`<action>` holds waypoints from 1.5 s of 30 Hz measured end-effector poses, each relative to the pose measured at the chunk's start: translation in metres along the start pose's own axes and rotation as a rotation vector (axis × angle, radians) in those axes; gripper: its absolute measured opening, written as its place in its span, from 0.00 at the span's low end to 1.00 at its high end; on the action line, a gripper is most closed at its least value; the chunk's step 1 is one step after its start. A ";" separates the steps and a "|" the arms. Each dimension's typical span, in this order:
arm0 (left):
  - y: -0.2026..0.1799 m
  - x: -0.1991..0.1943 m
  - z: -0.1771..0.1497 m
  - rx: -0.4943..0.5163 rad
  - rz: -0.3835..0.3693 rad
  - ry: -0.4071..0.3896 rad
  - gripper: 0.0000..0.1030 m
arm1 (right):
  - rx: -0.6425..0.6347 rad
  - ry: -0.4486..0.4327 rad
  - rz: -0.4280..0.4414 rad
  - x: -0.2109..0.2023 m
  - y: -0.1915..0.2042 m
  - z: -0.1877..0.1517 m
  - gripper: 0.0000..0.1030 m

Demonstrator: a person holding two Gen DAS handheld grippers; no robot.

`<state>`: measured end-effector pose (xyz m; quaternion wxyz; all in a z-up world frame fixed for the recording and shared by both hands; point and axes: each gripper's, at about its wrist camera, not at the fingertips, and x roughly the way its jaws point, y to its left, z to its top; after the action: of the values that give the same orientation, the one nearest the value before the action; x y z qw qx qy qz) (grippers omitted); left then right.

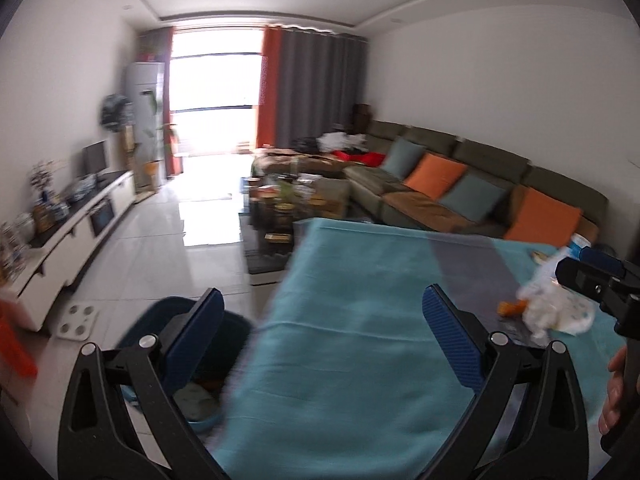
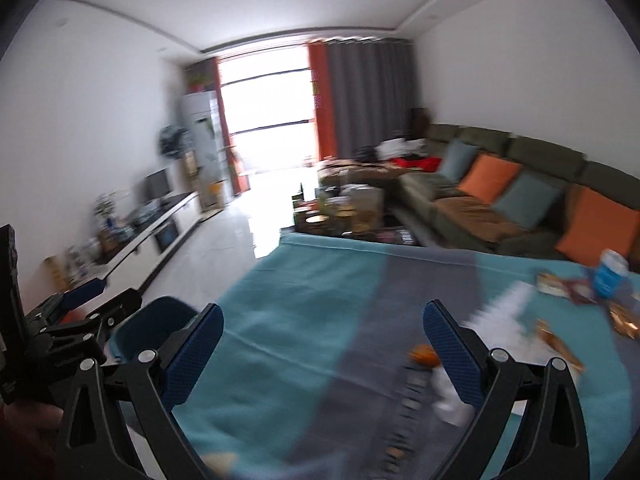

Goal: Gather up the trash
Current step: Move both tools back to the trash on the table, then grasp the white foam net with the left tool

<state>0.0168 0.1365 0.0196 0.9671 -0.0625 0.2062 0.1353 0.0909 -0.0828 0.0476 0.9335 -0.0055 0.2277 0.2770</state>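
My left gripper (image 1: 324,320) is open and empty over the left edge of a table under a teal cloth (image 1: 352,360). A dark blue bin (image 1: 176,316) stands on the floor below its left finger, with some rubbish inside. Crumpled white plastic (image 1: 556,312) and an orange peel (image 1: 510,308) lie on the cloth's grey stripe to the right. My right gripper (image 2: 324,332) is open and empty above the cloth (image 2: 288,292). The peel (image 2: 424,354) and a white scrap (image 2: 450,402) lie by its right finger. Wrappers (image 2: 560,286) and a blue cup (image 2: 610,272) lie further right.
The bin (image 2: 160,324) sits off the table's left edge, beside a white scale (image 1: 78,320) on the tiled floor. A cluttered coffee table (image 1: 288,200) and a green sofa (image 1: 460,184) stand beyond the table. A white TV cabinet (image 1: 76,236) runs along the left wall.
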 end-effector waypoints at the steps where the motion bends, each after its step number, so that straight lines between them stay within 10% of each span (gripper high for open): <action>1: -0.010 0.002 -0.001 0.014 -0.029 0.002 0.95 | 0.008 -0.004 -0.031 -0.008 -0.007 -0.004 0.94; 20: -0.137 0.044 -0.015 0.206 -0.320 0.055 0.95 | 0.243 0.049 -0.387 -0.046 -0.116 -0.069 0.94; 45: -0.256 0.127 -0.002 0.351 -0.545 0.142 0.95 | 0.286 0.197 -0.404 0.016 -0.153 -0.078 0.94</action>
<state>0.2013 -0.0781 -0.0187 0.9468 0.0431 0.2692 -0.1709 0.1492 -0.2145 -0.0472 0.9344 0.0542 0.3487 0.0480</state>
